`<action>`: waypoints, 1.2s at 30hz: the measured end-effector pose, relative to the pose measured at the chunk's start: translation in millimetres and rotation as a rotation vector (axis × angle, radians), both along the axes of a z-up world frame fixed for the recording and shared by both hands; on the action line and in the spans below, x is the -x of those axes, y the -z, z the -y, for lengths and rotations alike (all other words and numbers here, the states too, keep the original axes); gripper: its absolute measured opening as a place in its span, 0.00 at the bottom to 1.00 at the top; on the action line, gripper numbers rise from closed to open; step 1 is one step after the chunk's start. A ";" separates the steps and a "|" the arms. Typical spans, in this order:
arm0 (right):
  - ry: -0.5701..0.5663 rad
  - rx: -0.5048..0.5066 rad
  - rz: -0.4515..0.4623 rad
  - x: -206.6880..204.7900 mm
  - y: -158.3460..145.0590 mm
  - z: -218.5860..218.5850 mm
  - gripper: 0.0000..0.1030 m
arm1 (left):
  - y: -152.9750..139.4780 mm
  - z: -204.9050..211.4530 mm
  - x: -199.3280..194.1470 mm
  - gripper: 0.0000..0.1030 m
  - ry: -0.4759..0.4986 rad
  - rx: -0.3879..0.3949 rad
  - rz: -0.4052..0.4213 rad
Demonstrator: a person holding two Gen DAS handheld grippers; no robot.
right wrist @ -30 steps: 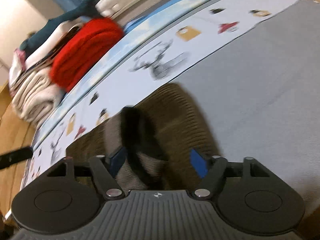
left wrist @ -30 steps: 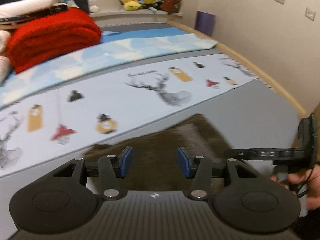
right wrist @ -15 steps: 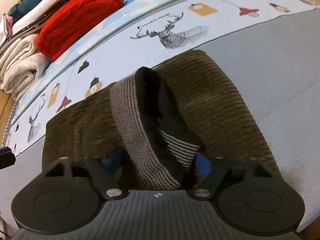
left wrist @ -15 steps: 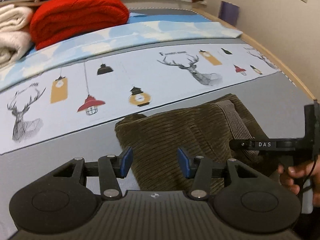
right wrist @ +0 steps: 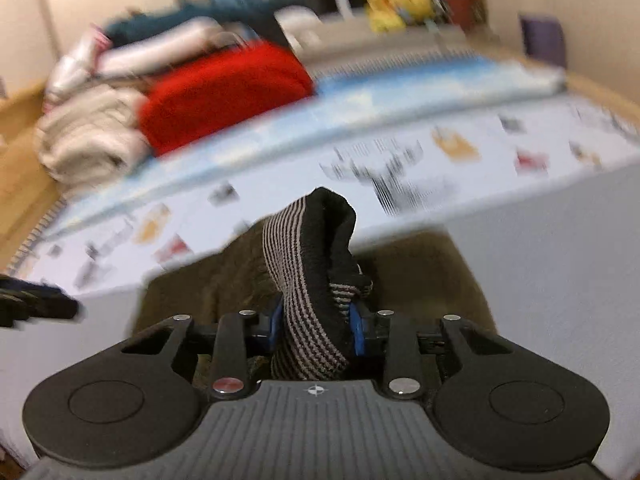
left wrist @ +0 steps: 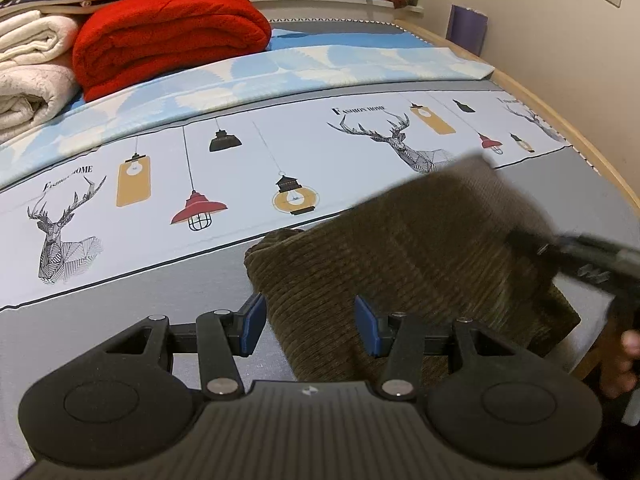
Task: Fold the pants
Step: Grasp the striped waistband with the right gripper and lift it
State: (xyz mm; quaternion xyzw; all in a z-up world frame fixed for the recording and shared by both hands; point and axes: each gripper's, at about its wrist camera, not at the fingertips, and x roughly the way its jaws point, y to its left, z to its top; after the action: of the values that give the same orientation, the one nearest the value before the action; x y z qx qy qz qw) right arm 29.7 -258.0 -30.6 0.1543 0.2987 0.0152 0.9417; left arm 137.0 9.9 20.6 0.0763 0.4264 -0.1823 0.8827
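Left gripper (left wrist: 310, 328) hangs w/ blue pads spread apart & nothing between them, low over the near left edge of the brown corduroy pants (left wrist: 404, 264), which lie bunched on the grey part of the bed cover (left wrist: 120, 304), just below the printed deer & lamp strip (left wrist: 248, 176). Right gripper (right wrist: 316, 330) is clamped onto the pants' striped grey/black waistband (right wrist: 308, 280), which stands up in a hump betw. its pads w/ the brown cloth spread underneath; that view is badly blurred. Red blanket (left wrist: 168, 36) & cream folded blankets (left wrist: 28, 76) sit stacked at the far left of the bed, well apart from the pants.
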 end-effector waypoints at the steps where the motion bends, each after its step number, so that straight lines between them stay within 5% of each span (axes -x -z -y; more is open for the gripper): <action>1: -0.013 -0.010 0.055 5.8 -9.0 2.6 0.33 | -0.3 0.5 -0.1 0.53 0.000 0.004 0.002; 5: 0.016 -0.028 0.200 29.6 -34.2 19.1 0.31 | -0.5 3.2 -1.6 0.53 0.001 0.016 0.003; 9: 0.142 -0.023 0.194 45.3 -38.6 50.6 0.30 | -0.5 10.0 -1.7 0.53 0.023 0.029 0.009; 11: 0.202 -0.036 0.108 43.7 -29.5 69.4 0.31 | 0.8 15.3 -1.4 0.53 0.040 0.028 0.009; 16: 0.233 -0.164 -0.297 22.1 29.1 101.3 0.40 | 7.5 32.1 -0.7 0.53 0.103 0.025 -0.012; 22: 0.165 0.007 -0.066 41.2 -8.2 90.2 0.43 | 20.6 57.4 12.0 0.53 0.288 0.056 -0.093; 25: 0.096 -0.051 -0.075 39.2 -5.4 89.4 0.43 | 48.0 75.8 24.0 0.51 0.424 -0.042 -0.197; 26: 0.077 -0.057 -0.109 37.0 -0.7 88.7 0.43 | 68.7 81.9 28.7 0.51 0.454 -0.132 -0.265; 28: 0.054 -0.011 -0.260 28.0 19.5 85.2 0.49 | 87.3 88.9 37.3 0.51 0.488 -0.260 -0.267; 30: 0.044 0.004 -0.384 21.2 39.8 82.6 0.69 | 82.1 86.3 28.9 0.51 0.455 -0.217 -0.305; 36: 0.079 -0.016 -0.322 23.7 31.5 88.9 0.68 | 42.3 59.6 -18.1 0.60 0.195 0.006 -0.179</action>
State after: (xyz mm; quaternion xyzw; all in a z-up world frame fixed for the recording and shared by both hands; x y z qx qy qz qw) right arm 6.0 -346.9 -62.1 0.1737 0.4392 -0.0444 0.8803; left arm 155.2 -49.7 -21.6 0.0983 0.4936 -0.2748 0.8193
